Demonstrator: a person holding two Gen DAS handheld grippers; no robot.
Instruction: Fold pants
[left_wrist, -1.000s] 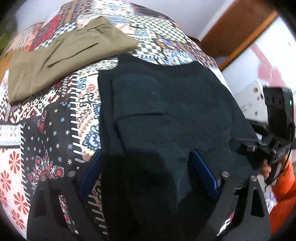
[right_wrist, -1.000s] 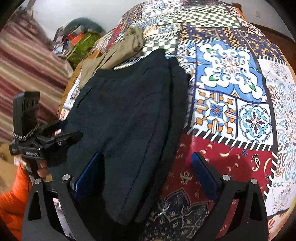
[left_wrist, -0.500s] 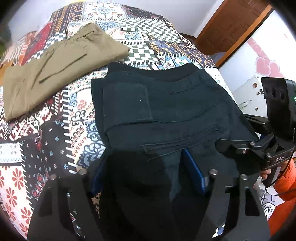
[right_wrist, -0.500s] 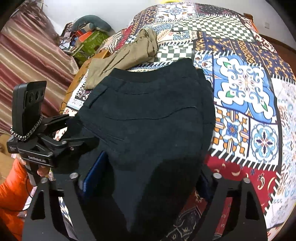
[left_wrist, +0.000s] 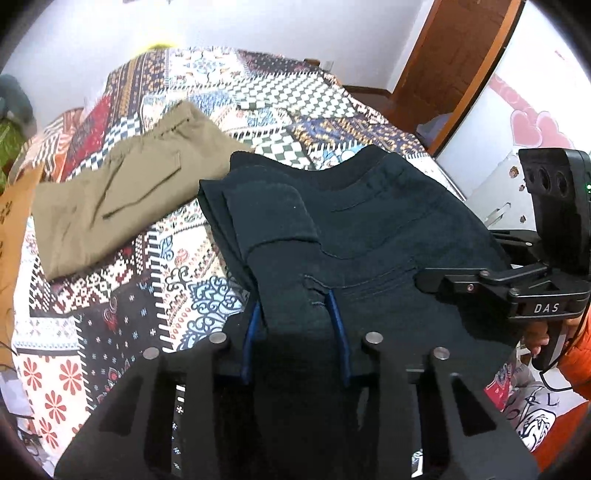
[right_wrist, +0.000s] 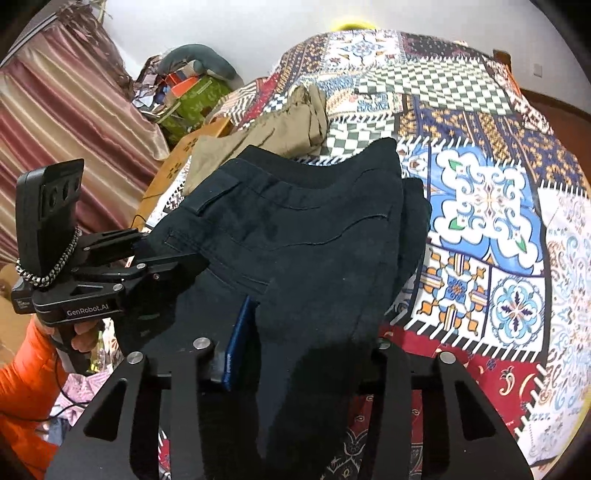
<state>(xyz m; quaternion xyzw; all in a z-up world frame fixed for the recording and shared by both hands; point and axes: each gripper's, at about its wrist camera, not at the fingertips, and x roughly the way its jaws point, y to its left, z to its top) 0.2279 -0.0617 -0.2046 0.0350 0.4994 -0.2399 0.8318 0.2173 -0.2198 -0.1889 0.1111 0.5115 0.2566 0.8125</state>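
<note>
The black pants (left_wrist: 369, 236) lie folded on the patterned bedspread, with their near end lifted off it. My left gripper (left_wrist: 295, 317) is shut on the near left corner of the black pants. My right gripper (right_wrist: 306, 328) is shut on the near right part of the same pants (right_wrist: 314, 236); its right finger is hidden under the cloth. The right gripper shows in the left wrist view (left_wrist: 428, 277), and the left gripper shows in the right wrist view (right_wrist: 192, 262), each clamped on the pants' edge.
Folded khaki pants (left_wrist: 122, 192) lie on the bedspread (left_wrist: 110, 295) to the far left, also in the right wrist view (right_wrist: 273, 133). A cluttered pile and a curtain (right_wrist: 66, 122) stand left of the bed. A wooden door (left_wrist: 454, 62) is at right.
Both grippers have closed from open onto the near edge of the black pants and lifted it up and away from the bedspread.
</note>
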